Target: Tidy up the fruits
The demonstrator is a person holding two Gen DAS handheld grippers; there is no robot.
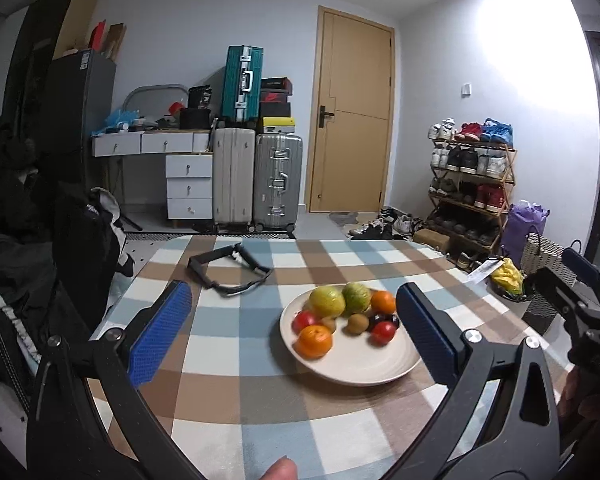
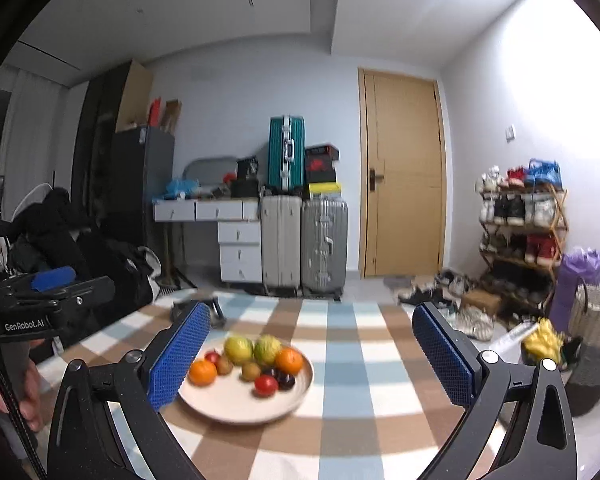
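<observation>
Ahead of me a checked cloth (image 1: 236, 364) covers the surface, with a black strap with handles (image 1: 230, 266) lying at its far left. Beyond stand a teal suitcase (image 1: 242, 80) atop a beige suitcase (image 1: 233, 178), a silver suitcase (image 1: 278, 180) just beside it, a tan door (image 1: 356, 116), a white drawer unit (image 1: 189, 186) and a loaded shoe rack (image 1: 470, 188).

On the checked tabletop (image 1: 236, 392) the cloth lies bare in front of and to both sides of the plate (image 1: 352, 372) heaped with fruit (image 1: 342, 318), whose near half is bare, while a black strap with handles (image 1: 228, 268) lies at the far left.
</observation>
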